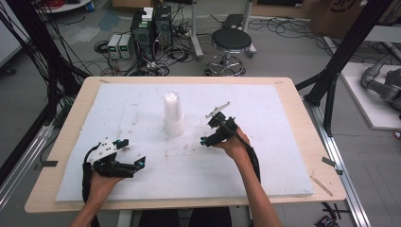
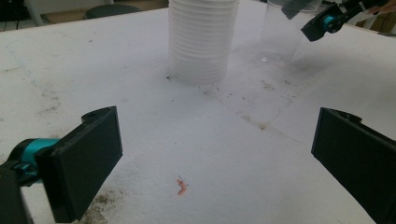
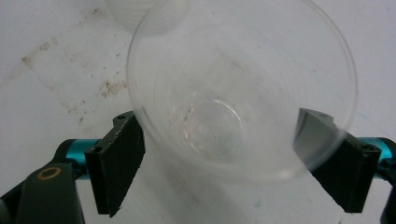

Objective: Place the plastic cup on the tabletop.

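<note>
Cup (image 3: pixel 219 121) between right tool's (image 3: pixel 219 172) jaws.

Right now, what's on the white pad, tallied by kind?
Stacks of white cups: 1
Single clear plastic cups: 1
Handheld grippers: 2, left gripper and right gripper
Total: 4
</note>
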`<action>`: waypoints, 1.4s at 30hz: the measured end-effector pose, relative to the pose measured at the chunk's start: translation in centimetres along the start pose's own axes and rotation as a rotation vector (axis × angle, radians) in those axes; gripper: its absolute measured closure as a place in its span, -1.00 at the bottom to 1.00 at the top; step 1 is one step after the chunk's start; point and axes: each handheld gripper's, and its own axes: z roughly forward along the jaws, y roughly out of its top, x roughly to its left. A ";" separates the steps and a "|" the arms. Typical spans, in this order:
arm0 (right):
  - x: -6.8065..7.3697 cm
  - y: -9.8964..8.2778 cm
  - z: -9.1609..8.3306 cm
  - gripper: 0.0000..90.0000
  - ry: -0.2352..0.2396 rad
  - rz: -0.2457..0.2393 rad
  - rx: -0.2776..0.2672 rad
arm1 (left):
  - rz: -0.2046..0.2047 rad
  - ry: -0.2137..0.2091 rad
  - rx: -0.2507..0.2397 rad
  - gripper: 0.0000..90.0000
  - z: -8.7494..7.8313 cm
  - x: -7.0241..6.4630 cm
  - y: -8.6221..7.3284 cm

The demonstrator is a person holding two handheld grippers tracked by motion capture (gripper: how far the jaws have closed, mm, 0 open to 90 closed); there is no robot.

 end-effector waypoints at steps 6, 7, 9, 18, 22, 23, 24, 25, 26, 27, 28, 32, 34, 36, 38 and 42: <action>0.1 -2.5 -1.7 -0.64 0.001 0.011 -0.091 | -0.005 0.000 -0.007 -0.96 0.0 0.0 0.0; 0.2 -3.1 -2.0 -0.64 0.007 0.013 -0.113 | -0.005 -0.002 -0.007 -0.96 0.0 0.0 0.0; 0.3 -3.6 -2.3 -0.64 0.014 0.021 -0.126 | -0.007 -0.003 -0.005 -0.96 0.0 0.0 0.0; 0.3 -8.8 -4.6 -0.64 -0.057 0.029 -0.304 | -0.022 -0.004 -0.015 -0.96 -0.1 0.2 -0.1; 0.3 -10.0 -5.1 -0.64 -0.052 0.040 -0.369 | -0.027 -0.002 -0.017 -0.96 -0.2 0.2 -0.1; 0.3 -10.5 -5.2 -0.64 -0.048 0.051 -0.389 | -0.029 -0.003 -0.019 -0.96 -0.2 0.2 -0.1; 0.3 -11.5 -5.2 -0.64 -0.051 0.048 -0.421 | -0.031 -0.001 -0.021 -0.96 -0.2 0.2 -0.1; 0.3 -11.5 -5.2 -0.64 -0.051 0.048 -0.421 | -0.028 0.001 -0.023 -0.96 -0.2 0.2 -0.1; 0.3 -12.6 -5.0 -0.64 -0.065 0.060 -0.444 | -0.025 0.003 -0.024 -0.96 -0.3 0.2 -0.1; 0.2 -13.1 -4.9 -0.64 -0.066 0.073 -0.454 | -0.025 0.003 -0.024 -0.96 -0.3 0.2 -0.1; 0.2 -13.6 -4.9 -0.64 -0.067 0.080 -0.466 | -0.027 0.004 -0.024 -0.96 -0.3 0.2 -0.1; -0.4 -14.4 -5.1 -0.64 -0.066 0.120 -0.490 | -0.030 0.006 -0.027 -0.96 -0.4 0.2 -0.1; -0.6 -14.6 -5.2 -0.64 -0.073 0.130 -0.507 | -0.032 0.008 -0.031 -0.96 -0.4 0.1 -0.2; -0.7 -14.9 -5.2 -0.64 -0.075 0.137 -0.515 | -0.032 0.010 -0.030 -0.96 -0.4 0.1 -0.2; -0.7 -15.1 -5.1 -0.64 -0.078 0.139 -0.513 | -0.022 0.011 -0.033 -0.96 -0.4 0.0 -0.2; -0.9 -15.4 -4.8 -0.64 -0.080 0.157 -0.520 | -0.015 0.019 -0.041 -0.96 -0.5 -0.1 -0.2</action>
